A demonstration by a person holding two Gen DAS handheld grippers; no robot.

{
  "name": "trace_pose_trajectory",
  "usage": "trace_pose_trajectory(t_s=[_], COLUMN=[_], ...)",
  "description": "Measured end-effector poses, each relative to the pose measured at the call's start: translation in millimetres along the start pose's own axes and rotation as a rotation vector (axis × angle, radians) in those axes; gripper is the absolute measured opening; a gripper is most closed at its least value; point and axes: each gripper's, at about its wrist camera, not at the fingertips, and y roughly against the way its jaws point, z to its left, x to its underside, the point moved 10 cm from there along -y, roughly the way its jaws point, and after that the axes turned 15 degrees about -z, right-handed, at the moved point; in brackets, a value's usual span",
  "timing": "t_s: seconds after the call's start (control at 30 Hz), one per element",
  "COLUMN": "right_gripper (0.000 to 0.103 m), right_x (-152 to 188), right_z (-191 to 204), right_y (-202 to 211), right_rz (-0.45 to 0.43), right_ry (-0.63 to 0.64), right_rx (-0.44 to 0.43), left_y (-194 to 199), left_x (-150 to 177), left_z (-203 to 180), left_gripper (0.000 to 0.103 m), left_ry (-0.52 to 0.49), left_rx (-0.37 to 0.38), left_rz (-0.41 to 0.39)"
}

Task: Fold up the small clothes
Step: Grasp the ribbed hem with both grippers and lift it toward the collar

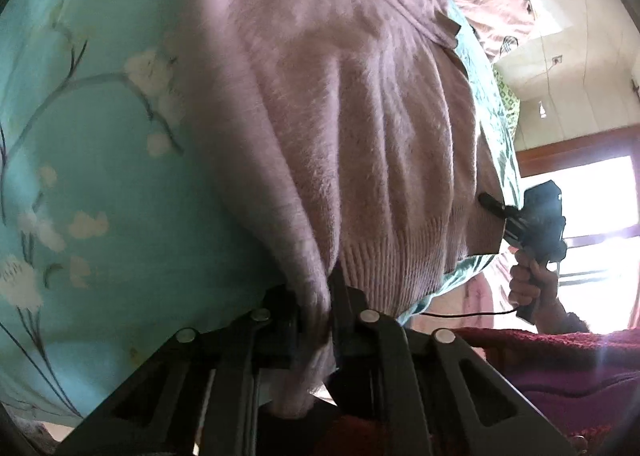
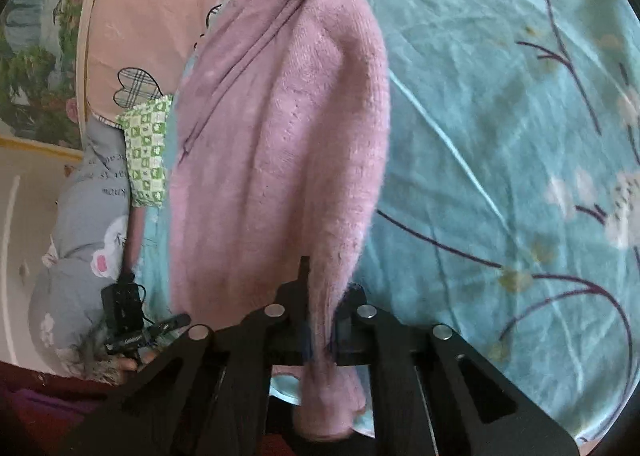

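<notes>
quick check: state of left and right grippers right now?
Left gripper: closed, fingers pinching the near edge of the pink knitted sweater.
Right gripper: closed, fingers pinching the sweater's near edge too.

The sweater lies on the bed, running from six toward twelve o'clock. Pillows sit at ten o'clock, perhaps touching its far end. Each gripper pinches its near hem.
</notes>
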Motion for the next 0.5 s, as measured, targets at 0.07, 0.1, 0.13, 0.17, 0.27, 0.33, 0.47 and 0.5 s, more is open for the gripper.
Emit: trace_pose_trajectory(t_s=[0.07, 0.1, 0.13, 0.17, 0.27, 0.33, 0.47, 0.5], right_gripper=[0.006, 0.006, 0.006, 0.006, 0.005, 0.006, 0.006, 0.006], right_x=[3.1, 4.1, 6.3, 8.9, 8.0, 4.2, -19.1, -26.7], right_z=[-2.4, -8.1, -15.2, -22.2, -26.9, -20.3, 1.1, 6.2], right_y=[10.2, 17.4, 25.1, 32.0, 37.6, 39.3, 47.8, 49.8], right_rz=[0.006, 0.013, 0.021, 0.026, 0.031, 0.031, -0.025, -0.041], right_ry=[0.007, 0.011, 0.013, 0.002, -0.015, -0.005, -0.060, -0.070], right_rx=[0.001, 0.008, 0.021, 0.027, 0.023, 0.008, -0.091, -0.113], left_y=[3.6, 3.5, 2.5, 1.4, 5.8, 15.9, 45.5, 51.7], left_x=[2.2, 4.0, 6.3, 7.7, 3.2, -7.0, -44.5, -55.8], left_z=[-0.2, 1.8, 5.5, 8.7, 7.7, -3.1, -21.6, -24.9], left_gripper=[0.009, 0.009, 0.008, 0.008, 0.008, 0.008, 0.008, 0.008], left_ry=[-0.006, 0.002, 0.016, 0.042, 0.062, 0.030, 0.035, 0.043], left_rx=[0.007, 0.007, 0.010, 0.024, 0.051, 0.074, 0.143, 0.155], left_rz=[-0.034, -0.037, -0.039, -0.042, -0.055, -0.084, -0.178, -0.204])
